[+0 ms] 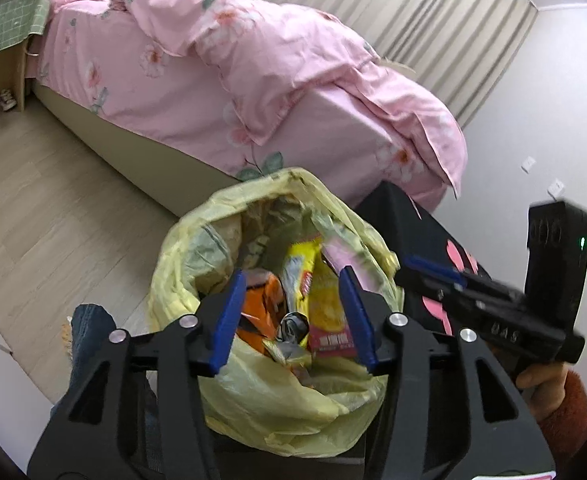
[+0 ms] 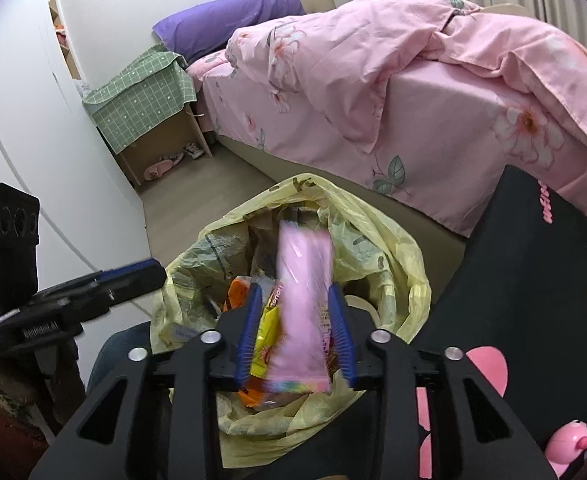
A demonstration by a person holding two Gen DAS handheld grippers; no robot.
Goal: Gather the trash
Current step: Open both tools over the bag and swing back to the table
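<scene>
Both grippers [image 1: 291, 316] [image 2: 295, 330] angled down (jaws parted).

a home bedroom: a bed [image 2: 373, 120] under a rumpled pink floral duvet [image 2: 433, 52] fills the upper right, a purple pillow [image 2: 229, 20] at its head, a cloth-draped bedside stand [image 2: 145, 108] with slippers [image 2: 159, 168] underneath, pleated curtains [image 1: 453, 20] behind, pale wood floor [image 1: 53, 216].

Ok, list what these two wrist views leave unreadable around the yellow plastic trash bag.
- Pink wrapper, right wrist view: motion-blurred, print unreadable.
- Yellow plastic trash bag bottom, both views: buried under wrappers.
- Bin under it, left wrist view: hidden by the left gripper.
- Crumpled silver foil: too small to identify.
</scene>
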